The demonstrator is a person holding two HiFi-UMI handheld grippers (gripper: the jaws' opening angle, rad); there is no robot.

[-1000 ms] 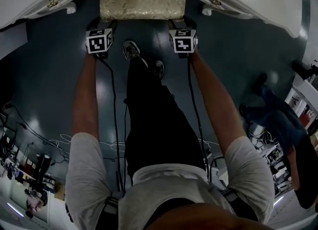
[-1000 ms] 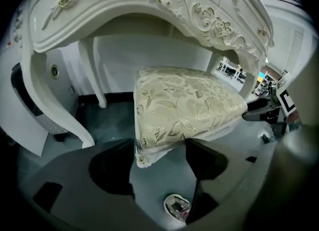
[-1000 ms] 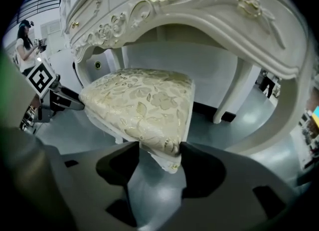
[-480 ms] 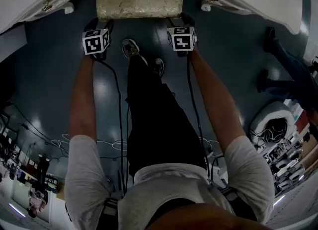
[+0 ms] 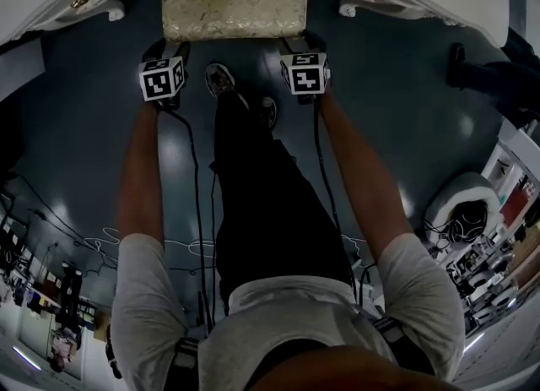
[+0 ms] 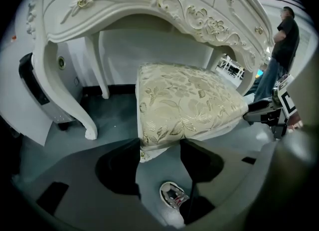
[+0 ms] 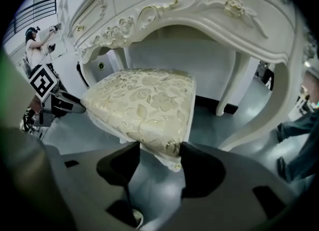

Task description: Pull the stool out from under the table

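Left gripper [image 6: 159, 141] has just been closing on the stool [image 5: 234, 5] corner at eleven o'clock, and right gripper [image 7: 160, 146] clamps the one o'clock corner. Stool sits at twelve, half under the table [image 6: 124, 5]. Cushion [image 6: 184, 100] looks soft, so pinch low on the firmer edge; probably light, should slide.

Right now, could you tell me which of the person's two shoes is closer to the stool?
The shoe at the left in the head view: it is set further forward, nearer the front edge of the stool, while the other shoe sits behind it.
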